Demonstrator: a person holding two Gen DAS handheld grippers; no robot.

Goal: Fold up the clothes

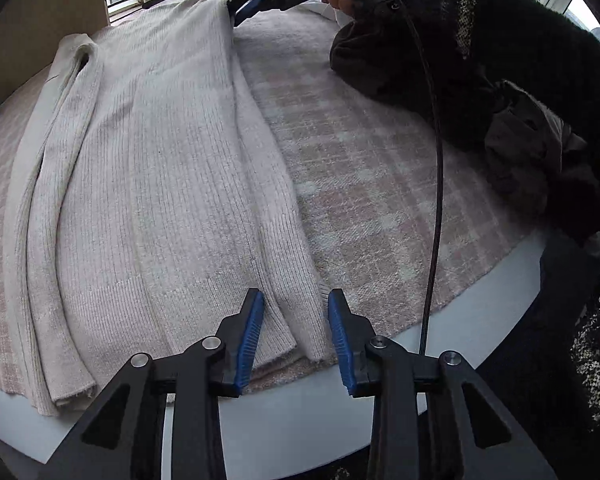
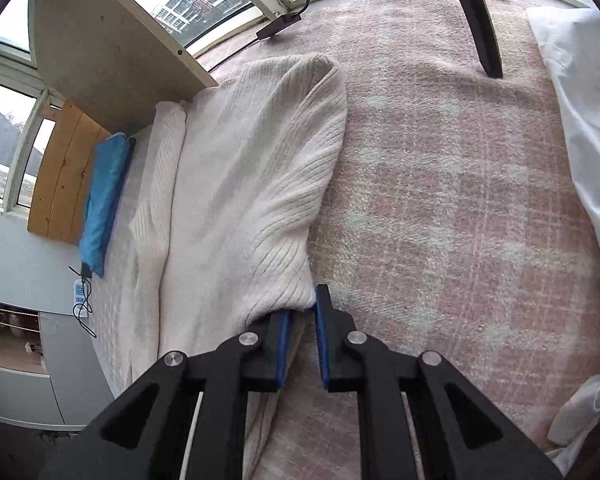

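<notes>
A cream ribbed knit sweater (image 1: 148, 168) lies lengthwise on a pink plaid blanket (image 1: 372, 168), its sides folded inward. My left gripper (image 1: 296, 328) is open, its blue pads on either side of the sweater's near right hem edge. My right gripper (image 2: 302, 320) is shut on the sweater's far edge (image 2: 268, 200) and lifts it slightly, so the fabric drapes. It also shows in the left wrist view (image 1: 240, 4) at the far end of the sweater, held by a hand.
A dark garment pile (image 1: 480, 92) lies at the right on the blanket (image 2: 440, 184). A white cloth (image 2: 580, 120) lies at the right, a blue cushion (image 2: 104, 196) at the left. A wooden board (image 2: 112, 40) stands by the window. A black cable (image 1: 436, 160) hangs across.
</notes>
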